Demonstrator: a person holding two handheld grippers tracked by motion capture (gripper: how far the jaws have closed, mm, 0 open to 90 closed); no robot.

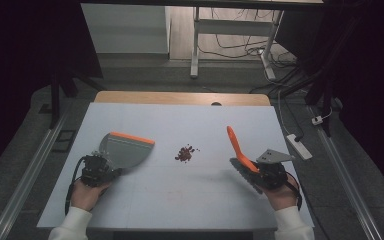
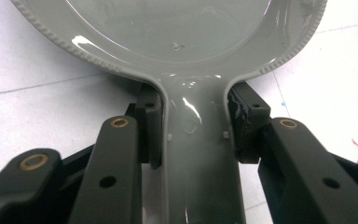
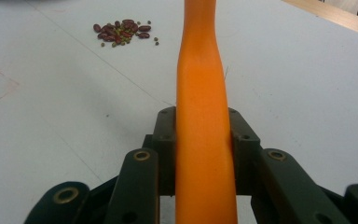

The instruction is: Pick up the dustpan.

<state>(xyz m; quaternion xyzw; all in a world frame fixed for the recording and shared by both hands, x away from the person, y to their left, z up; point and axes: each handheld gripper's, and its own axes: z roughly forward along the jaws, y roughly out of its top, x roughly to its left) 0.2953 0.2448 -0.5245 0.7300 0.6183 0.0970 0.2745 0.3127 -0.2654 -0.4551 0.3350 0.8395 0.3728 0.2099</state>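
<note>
Both tools gripped: left claw [image 1: 111,172] clamps dustpan [image 1: 125,151], right claw [image 1: 258,172] clamps brush [image 1: 240,150]. Next: sweep beans [image 1: 185,153] into pan.

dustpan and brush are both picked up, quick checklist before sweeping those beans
1. Left gripper shut on the dustpan handle: ok.
2. Right gripper shut on the brush handle: ok.
3. Beans in one small pile between the two tools: ok.
4. Dustpan's orange lip facing the pile: not ok, it faces the far edge.
5. Bristles on the table behind the pile: not ok, brush sits apart at the right.
6. Dustpan inside clean: ok.
</note>
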